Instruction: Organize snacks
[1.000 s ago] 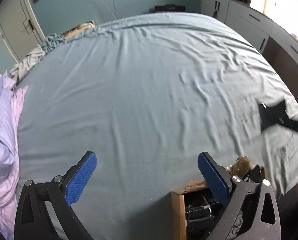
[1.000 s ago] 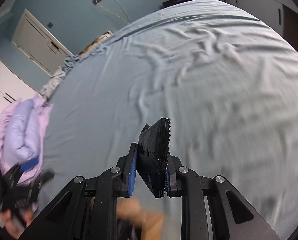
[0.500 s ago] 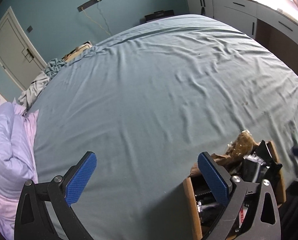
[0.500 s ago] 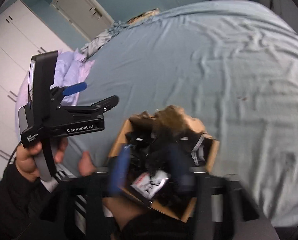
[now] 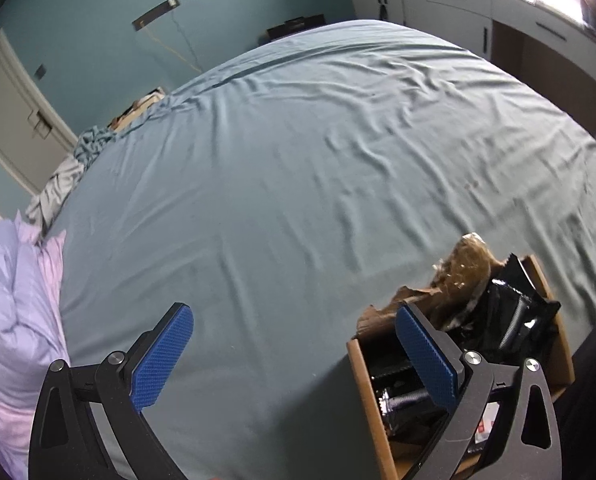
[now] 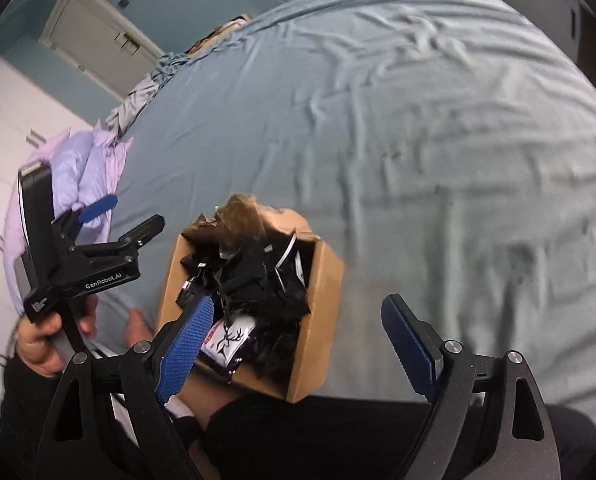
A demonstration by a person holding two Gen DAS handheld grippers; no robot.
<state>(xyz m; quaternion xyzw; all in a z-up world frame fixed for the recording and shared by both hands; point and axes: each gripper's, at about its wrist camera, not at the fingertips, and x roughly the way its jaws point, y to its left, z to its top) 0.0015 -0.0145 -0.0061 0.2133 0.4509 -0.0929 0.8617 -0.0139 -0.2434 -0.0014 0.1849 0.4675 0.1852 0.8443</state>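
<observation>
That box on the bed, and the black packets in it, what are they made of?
The box looks like plain brown cardboard: matte, with a torn, ragged flap. The black packets seem to be glossy plastic or foil film, crinkled and catching highlights; which one is unclear.

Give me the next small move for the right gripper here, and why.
Probably pull the right gripper back from the cardboard box and look for another loose snack. Its jaws stand wide open with nothing between them, and the black snack packets already sit heaped in the box. The left gripper is open and empty too; the blue bedsheet shows no loose packet.
</observation>
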